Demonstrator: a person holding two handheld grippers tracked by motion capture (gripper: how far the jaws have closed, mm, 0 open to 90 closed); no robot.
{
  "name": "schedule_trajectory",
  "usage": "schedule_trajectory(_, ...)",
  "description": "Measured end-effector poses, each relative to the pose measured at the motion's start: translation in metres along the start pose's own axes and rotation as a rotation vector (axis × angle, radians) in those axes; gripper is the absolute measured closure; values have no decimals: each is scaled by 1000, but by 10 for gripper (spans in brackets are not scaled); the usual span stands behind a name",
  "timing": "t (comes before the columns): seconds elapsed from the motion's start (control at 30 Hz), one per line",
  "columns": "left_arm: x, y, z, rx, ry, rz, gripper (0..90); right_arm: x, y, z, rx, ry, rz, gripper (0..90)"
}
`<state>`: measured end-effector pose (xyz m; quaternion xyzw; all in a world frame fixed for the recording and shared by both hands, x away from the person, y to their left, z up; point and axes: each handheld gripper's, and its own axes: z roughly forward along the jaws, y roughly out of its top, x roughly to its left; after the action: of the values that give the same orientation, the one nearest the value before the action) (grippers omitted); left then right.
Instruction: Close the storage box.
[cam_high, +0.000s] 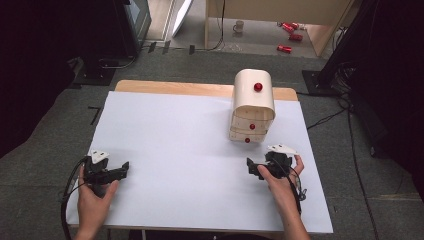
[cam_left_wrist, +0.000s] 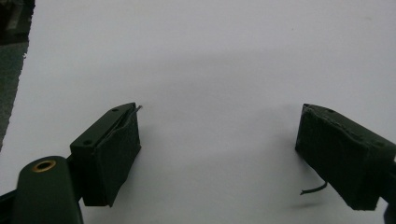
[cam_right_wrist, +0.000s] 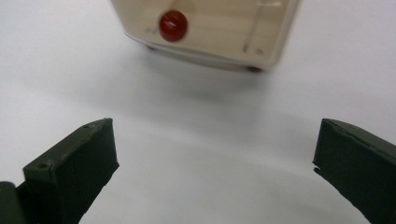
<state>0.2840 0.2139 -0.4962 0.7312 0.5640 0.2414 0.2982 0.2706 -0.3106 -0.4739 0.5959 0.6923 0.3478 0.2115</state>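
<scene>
A small cream wooden chest of drawers (cam_high: 252, 107) with a rounded top and red knobs stands at the back right of the white table (cam_high: 175, 150). My right gripper (cam_high: 262, 164) rests on the table just in front of it, open. In the right gripper view the chest's lowest drawer (cam_right_wrist: 205, 28) and its red knob (cam_right_wrist: 173, 24) lie ahead of the wide-apart jaws of the right gripper (cam_right_wrist: 215, 135), with nothing between them. My left gripper (cam_high: 117, 170) sits near the front left of the table. In its own view the left gripper (cam_left_wrist: 219, 121) is open over bare white surface.
A wooden strip (cam_high: 175, 87) runs along the table's far edge. On the floor beyond lie red cans (cam_high: 290, 35) and a mug (cam_high: 239, 26). Dark equipment and cables (cam_high: 350, 100) stand to the right and left of the table.
</scene>
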Motion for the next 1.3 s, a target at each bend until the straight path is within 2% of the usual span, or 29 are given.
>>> schedule_trajectory(0.07,0,0,0,0,0,0,138,-2,-2,-2,-2,-1,6,0)
schedule_trajectory(0.27,0,0,0,0,0,0,138,-27,-18,-21,-1,-29,30,0)
schedule_trajectory(0.57,0,0,0,-1,0,0,138,-48,-37,-42,-1,-57,53,0)
schedule_trajectory(0.73,0,0,0,-1,0,0,138,-66,-57,-54,17,-77,75,0)
schedule_trajectory(0.87,0,0,0,-1,1,0,138,-70,-67,-59,34,-85,75,0)
schedule_trajectory(0.97,0,0,0,-1,1,0,138,-72,-76,-62,45,-108,66,0)
schedule_trajectory(1.03,0,0,0,-1,1,0,138,-70,-82,-60,25,-137,38,0)
schedule_trajectory(1.07,0,0,0,0,0,1,138,-68,-83,-59,27,-154,18,0)
schedule_trajectory(1.17,0,0,0,0,0,1,138,-65,-84,-58,25,-169,-1,0)
schedule_trajectory(1.3,0,0,0,0,0,0,138,-66,-84,-58,24,-166,5,0)
